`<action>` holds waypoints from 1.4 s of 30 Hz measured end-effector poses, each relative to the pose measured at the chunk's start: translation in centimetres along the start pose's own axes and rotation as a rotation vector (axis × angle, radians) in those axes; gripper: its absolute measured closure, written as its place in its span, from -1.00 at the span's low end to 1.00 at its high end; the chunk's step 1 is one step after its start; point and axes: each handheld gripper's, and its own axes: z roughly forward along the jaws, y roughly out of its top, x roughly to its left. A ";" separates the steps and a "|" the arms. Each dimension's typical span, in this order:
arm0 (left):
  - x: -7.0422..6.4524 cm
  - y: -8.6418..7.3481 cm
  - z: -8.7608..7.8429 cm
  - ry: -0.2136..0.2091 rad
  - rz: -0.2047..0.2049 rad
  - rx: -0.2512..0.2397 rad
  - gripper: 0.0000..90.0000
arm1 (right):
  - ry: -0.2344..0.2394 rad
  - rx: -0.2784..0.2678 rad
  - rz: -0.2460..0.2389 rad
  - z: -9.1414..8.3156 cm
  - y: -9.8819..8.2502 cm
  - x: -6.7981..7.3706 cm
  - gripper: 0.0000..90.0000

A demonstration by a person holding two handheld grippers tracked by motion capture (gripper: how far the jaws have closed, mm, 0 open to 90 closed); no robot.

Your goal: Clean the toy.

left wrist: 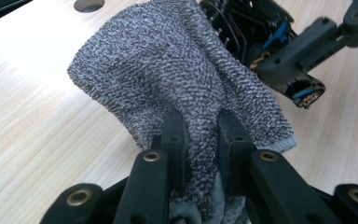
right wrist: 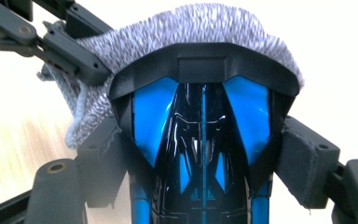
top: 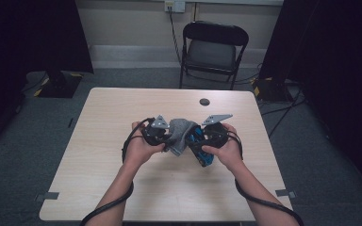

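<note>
A grey knitted cloth hangs between my two grippers above the middle of the table. The left gripper is shut on the cloth; in the left gripper view its pads pinch a fold of the cloth. My right gripper is shut on a glossy black and blue plastic object. In the right gripper view its fingers clamp the sides of that object. The cloth drapes over the object's far end, with the left gripper's arm beside it.
A round dark grommet sits in the tabletop near the far edge. A black folding chair stands beyond the table. Dark stands and curtains flank both sides, and cables trail from each gripper along the forearms.
</note>
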 end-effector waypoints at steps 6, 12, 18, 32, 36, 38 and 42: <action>-0.7 -0.1 0.5 -0.024 0.011 0.007 0.67 | -0.010 0.000 -0.001 0.1 0.3 0.1 -0.44; -1.0 -0.2 0.7 -0.025 0.009 0.008 0.67 | -0.014 -0.002 0.004 0.3 0.6 0.0 -0.44; -1.2 -0.6 1.1 -0.037 0.011 0.017 0.68 | -0.014 -0.006 0.008 0.3 0.9 0.1 -0.44; -2.3 -0.9 1.9 -0.068 0.022 0.020 0.68 | -0.010 -0.015 0.014 0.1 1.5 0.0 -0.44; -2.5 -0.9 2.3 -0.074 0.021 0.023 0.68 | -0.008 -0.018 0.019 0.1 1.6 0.0 -0.44; -2.6 -0.9 2.3 -0.075 0.024 0.025 0.68 | -0.011 -0.018 0.010 0.1 1.7 0.1 -0.44; -2.8 -0.8 2.5 -0.087 0.025 0.024 0.68 | -0.012 -0.019 0.011 0.1 1.9 0.0 -0.44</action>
